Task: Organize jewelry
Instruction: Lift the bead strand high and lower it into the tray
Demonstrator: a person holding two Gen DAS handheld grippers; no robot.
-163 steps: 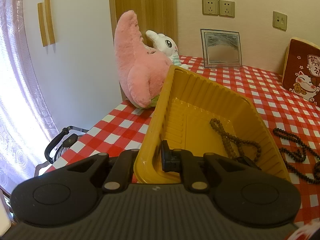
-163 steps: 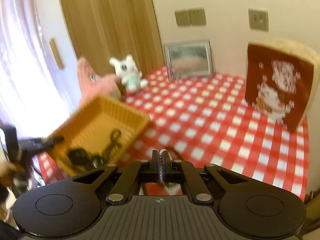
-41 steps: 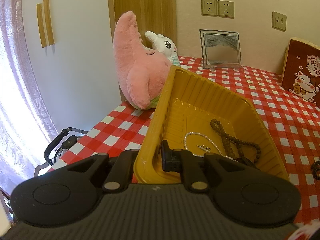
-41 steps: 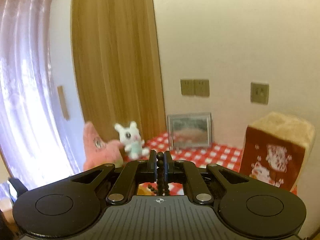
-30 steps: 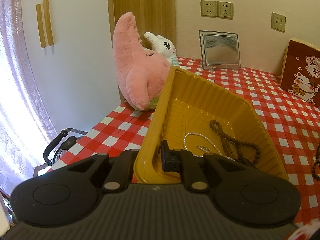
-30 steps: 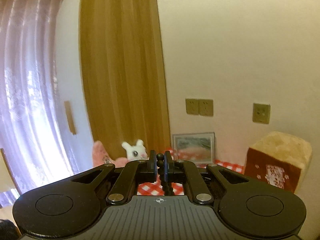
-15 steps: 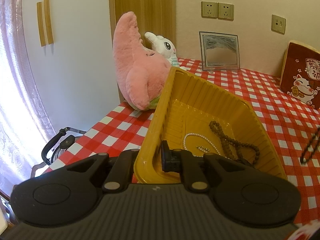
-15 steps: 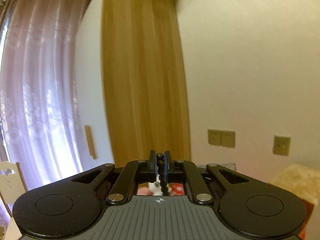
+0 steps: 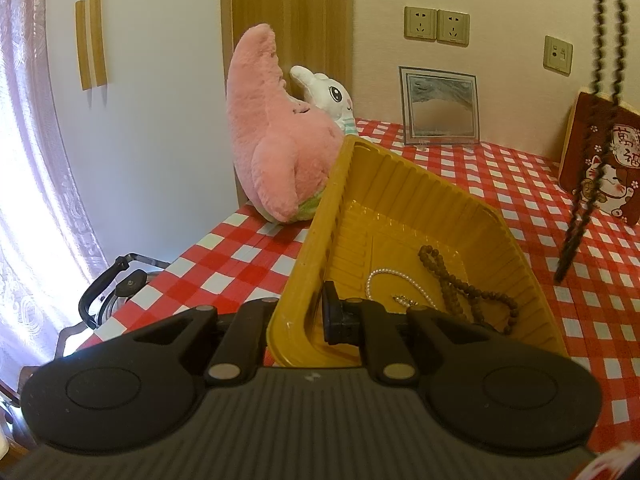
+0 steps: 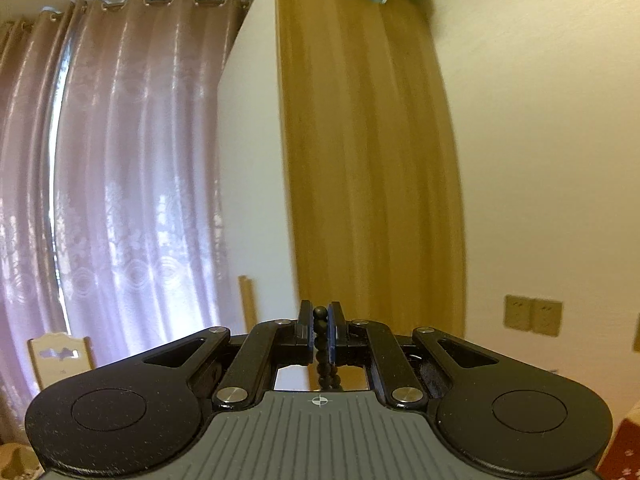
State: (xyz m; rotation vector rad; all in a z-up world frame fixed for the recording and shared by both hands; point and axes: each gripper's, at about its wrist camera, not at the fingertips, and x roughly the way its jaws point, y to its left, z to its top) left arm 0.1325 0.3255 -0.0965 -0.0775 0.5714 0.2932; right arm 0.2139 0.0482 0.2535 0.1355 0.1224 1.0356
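left gripper (image 9: pixel 310 322): clamped, level | right gripper (image 10: pixel 319 326): clamped, tilted upward

A big pink plush star (image 9: pixel 276 132) leans by the wooden door (image 9: pixel 286 20), and a small white bunny toy (image 9: pixel 330 98) sits just behind it. A picture frame (image 9: pixel 440 106) stands on the red-and-white checked cloth (image 9: pixel 240 264) — near a lucky-cat cushion (image 9: pixel 604 168). Purple curtains (image 10: pixel 112 184) hang at the window.

The black bead strand (image 9: pixel 600 92) runs off the frame's top edge above the yellow tray (image 9: pixel 404 200); the left tongs' (image 9: pixel 298 320) outer finger hides behind the tray's wall.
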